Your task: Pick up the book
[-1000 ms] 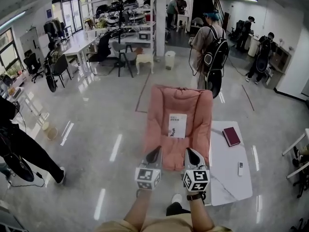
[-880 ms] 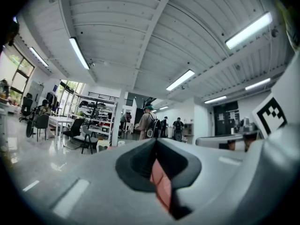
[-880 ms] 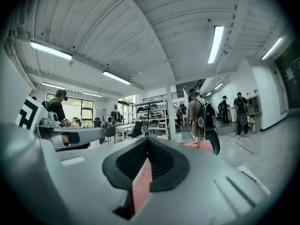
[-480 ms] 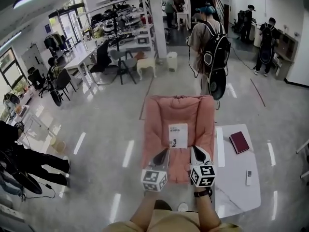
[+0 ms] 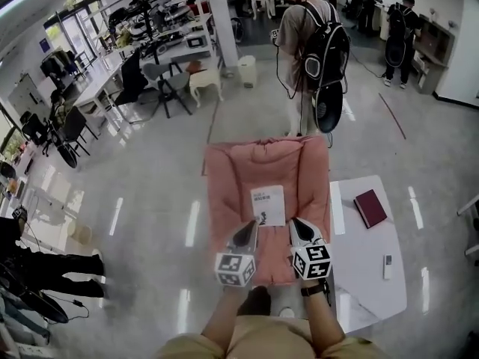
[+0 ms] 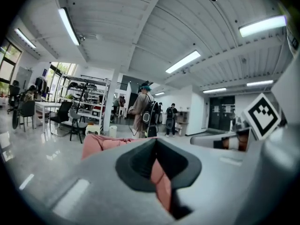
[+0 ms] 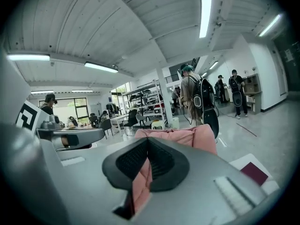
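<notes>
Head view: white book (image 5: 269,205) lies flat on the pink chair (image 5: 228,178), long axis 12-to-6. It sits at 1 o'clock from the left gripper (image 5: 248,232) and 11 o'clock from the right gripper (image 5: 298,226), about equally near both. Both grippers' jaws are closed together on nothing.

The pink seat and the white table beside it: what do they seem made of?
Pink seat: soft padded fabric, matte; its cushions look puffy and creased. White table: hard, smooth top, perhaps laminate or stone; the look leaves it open.
</notes>
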`<action>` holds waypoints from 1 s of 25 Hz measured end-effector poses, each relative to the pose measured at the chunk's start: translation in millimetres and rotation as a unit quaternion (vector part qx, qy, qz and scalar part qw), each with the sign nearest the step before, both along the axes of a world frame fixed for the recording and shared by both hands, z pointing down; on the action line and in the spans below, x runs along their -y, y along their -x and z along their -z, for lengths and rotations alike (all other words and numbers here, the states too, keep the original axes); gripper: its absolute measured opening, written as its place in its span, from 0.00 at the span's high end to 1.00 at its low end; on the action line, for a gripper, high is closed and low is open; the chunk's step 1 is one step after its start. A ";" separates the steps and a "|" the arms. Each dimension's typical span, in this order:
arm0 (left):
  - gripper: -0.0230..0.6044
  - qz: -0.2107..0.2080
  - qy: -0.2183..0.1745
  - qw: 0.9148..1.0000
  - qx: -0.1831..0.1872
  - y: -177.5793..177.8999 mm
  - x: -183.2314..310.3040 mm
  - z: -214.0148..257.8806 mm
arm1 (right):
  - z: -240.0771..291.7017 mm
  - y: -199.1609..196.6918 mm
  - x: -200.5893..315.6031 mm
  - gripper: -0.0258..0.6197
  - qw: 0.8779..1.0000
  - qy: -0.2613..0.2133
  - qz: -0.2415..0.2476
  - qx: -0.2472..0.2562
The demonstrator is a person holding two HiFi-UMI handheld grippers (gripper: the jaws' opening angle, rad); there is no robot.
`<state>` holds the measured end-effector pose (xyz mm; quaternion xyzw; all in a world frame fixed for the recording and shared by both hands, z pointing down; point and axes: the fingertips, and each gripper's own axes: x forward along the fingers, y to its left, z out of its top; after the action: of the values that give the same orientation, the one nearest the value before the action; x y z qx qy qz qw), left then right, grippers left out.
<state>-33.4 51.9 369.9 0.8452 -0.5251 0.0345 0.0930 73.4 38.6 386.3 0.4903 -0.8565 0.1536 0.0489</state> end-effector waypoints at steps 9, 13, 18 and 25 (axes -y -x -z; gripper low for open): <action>0.96 -0.037 0.096 0.994 -0.022 46.6 119.9 -95.6 | -92.5 53.0 109.8 0.95 0.996 0.082 0.006 -0.037; 0.96 -0.040 0.147 0.988 -0.036 66.0 151.6 -150.8 | -148.4 66.7 131.0 0.95 0.992 0.122 0.002 -0.043; 0.95 -0.038 0.206 0.977 -0.040 72.0 176.4 -213.4 | -208.4 61.8 152.5 0.94 0.984 0.173 0.001 -0.046; 0.90 -0.020 0.268 0.963 -0.027 72.9 213.6 -305.4 | -297.7 38.0 206.5 0.89 0.975 0.220 0.008 -0.017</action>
<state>-106.2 -161.6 675.3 0.8004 -0.4765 0.1530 0.3299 35.4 -167.9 684.0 0.4630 -0.8049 0.3294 0.1710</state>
